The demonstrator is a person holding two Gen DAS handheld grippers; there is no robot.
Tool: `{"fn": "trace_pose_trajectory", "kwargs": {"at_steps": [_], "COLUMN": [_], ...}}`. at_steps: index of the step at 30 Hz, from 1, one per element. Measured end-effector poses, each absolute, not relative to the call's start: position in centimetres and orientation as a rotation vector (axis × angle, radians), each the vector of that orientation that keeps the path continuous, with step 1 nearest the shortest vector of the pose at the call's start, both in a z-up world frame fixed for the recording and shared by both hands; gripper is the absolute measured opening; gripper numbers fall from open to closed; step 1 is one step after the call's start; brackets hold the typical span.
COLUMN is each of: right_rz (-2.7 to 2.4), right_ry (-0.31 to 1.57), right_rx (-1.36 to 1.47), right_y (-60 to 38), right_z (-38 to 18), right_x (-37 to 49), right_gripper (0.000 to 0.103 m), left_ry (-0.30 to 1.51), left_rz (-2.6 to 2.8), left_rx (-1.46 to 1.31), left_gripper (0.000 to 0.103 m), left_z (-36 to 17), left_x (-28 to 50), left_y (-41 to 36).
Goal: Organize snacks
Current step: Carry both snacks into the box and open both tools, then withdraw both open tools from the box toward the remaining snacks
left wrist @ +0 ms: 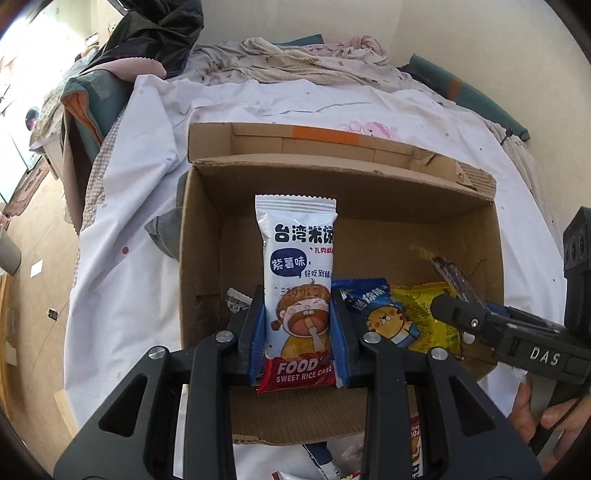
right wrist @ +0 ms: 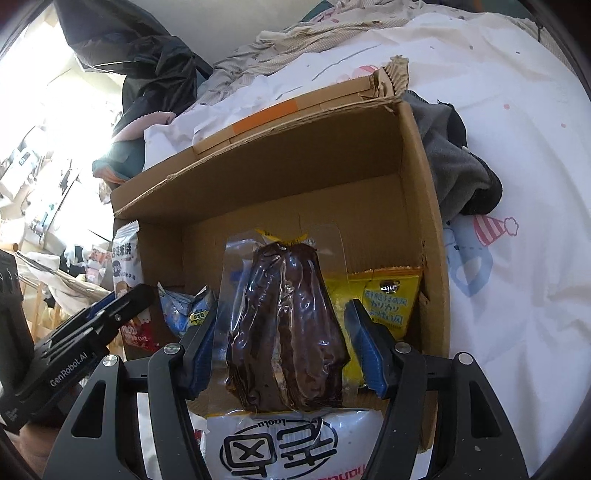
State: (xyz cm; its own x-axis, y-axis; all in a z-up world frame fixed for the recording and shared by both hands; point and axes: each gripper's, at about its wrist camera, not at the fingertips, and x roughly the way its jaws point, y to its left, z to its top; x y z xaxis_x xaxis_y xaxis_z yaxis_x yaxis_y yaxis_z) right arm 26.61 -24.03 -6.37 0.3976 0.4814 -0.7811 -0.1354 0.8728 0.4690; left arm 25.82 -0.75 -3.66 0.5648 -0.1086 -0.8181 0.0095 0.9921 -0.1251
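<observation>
Clamped in the left gripper [left wrist: 298, 332] is a white sweet rice cake packet with a cartoon face [left wrist: 299, 280], pinched at its lower half and held upright just above the open brown cardboard box [left wrist: 332, 177]. A brown chocolate-coated cake in a clear plastic wrapper [right wrist: 288, 325] sits between the blue pads [right wrist: 367, 354] of the right gripper [right wrist: 284, 339]; a gap shows on the right side, so whether it's actually squeezed can't be told.

Both packets look light and puffy, and the film is probably slick, so a hold across the middle of the body seems safer than the crimped ends. The chocolate one is likely soft and easily crushed, so a gentle squeeze would be wanted.

Inside the box, a blue packet with a cartoon bear [left wrist: 384, 314] and a yellow crinkly snack bag [right wrist: 384, 299] are already lying at the bottom near the front wall. A white bag with big black characters [right wrist: 280, 443] is seen just in front of the box.

Under the box a white bedsheet with pink prints [right wrist: 517, 258] is spread, with a grey cloth [right wrist: 454, 158] bunched against the box's side and a black jacket [left wrist: 155, 33] piled well beyond it.
</observation>
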Motion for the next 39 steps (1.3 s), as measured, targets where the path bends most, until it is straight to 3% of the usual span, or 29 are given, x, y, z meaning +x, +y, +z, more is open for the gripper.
{"fn": "trace_pose_trajectory", "kwargs": {"at_steps": [11,13,15,17,19,39], "right_rz": [0.406,0.419,0.412,0.399,0.402,0.4], "right_ry": [1.083,1.038,0.955,0.897,0.897,0.909], "right_rx": [0.411,0.418,0.405,0.39,0.384,0.443], "right_y": [-24.8,-25.1,-25.2,-25.3,-25.5,-26.4], "right_z": [-6.4,-5.7,-4.3,-3.4,-3.2,-2.1], "right_x": [26.7,26.3,25.8,25.4,25.4,24.0], "right_gripper": [0.069,0.077,0.1,0.102,0.102,0.102], "left_ry": [0.983,0.987,0.983,0.968,0.948,0.902], "left_rz": [-0.053,-0.037,-0.014,-0.01,0.002,-0.001], "left_rx": [-0.121,-0.116,-0.105,-0.099,-0.098,-0.083], "left_gripper": [0.028,0.031,0.041,0.07,0.087,0.088], "left_z": [-3.8,-3.8,-3.6,-3.3,-2.8,-1.4], "left_x": [25.8,25.8,25.7,25.5,25.3,23.1], "left_y": [-0.6,-0.5,-0.5,-0.5,-0.5,0.0]}}
